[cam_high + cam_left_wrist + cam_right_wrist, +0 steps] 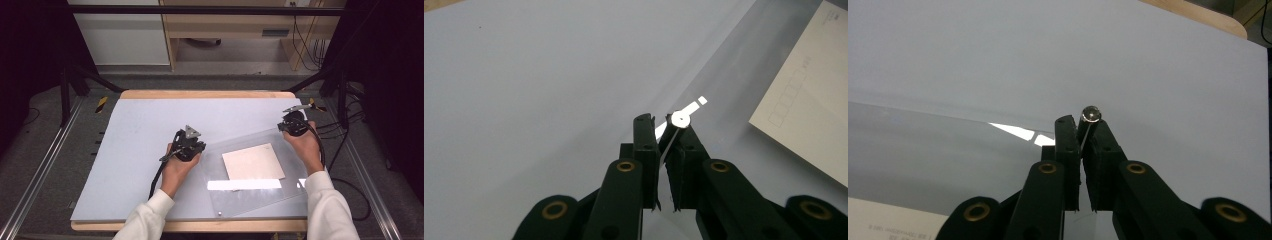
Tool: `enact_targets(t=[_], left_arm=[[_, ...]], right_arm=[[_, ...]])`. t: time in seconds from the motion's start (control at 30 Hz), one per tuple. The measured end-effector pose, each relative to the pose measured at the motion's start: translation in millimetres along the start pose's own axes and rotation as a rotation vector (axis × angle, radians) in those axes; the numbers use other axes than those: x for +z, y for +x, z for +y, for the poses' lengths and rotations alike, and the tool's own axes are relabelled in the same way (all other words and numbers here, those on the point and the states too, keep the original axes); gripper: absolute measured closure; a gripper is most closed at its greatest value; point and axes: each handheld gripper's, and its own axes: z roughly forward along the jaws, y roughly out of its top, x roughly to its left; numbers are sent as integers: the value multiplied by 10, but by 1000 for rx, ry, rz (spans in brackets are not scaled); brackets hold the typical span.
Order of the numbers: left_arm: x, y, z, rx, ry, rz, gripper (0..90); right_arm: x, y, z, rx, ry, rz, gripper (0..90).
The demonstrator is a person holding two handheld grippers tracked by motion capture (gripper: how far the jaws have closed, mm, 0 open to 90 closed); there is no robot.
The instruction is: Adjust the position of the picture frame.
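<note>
A clear plastic sleeve (pixel 260 172) lies flat on the pale grey desk (pixel 140 130), skewed to the desk's edges, with a single cream card (pixel 253 161) inside it, near the sleeve's middle. The card is square-cornered and matte, faintly printed with a row of small boxes along one edge, as the left claw view shows; the sleeve is glossy and throws back a bright strip of light. A small round stud sits at each held corner. The left claw (pixel 667 134) is clenched on the sleeve's near-left corner, the thin film pinched edge-on between its black jaws. The right claw (pixel 1081 131) grips the far-right corner the same way. A light wooden rim borders the desk.
</note>
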Motion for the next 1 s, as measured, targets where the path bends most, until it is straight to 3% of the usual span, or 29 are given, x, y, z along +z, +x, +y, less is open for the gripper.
enact_targets(t=[0.2, 0.7, 1.0], left_arm=[[-100, 20, 40, 21, 5, -5, 828], [-328, 191, 81, 22, 15, -19, 810], [-472, 321, 82, 21, 12, -21, 801]], right_arm=[[-91, 28, 26, -1, 10, 4, 858], [-216, 198, 213, -40, 39, 25, 858], [-308, 373, 383, -77, 55, 26, 858]])
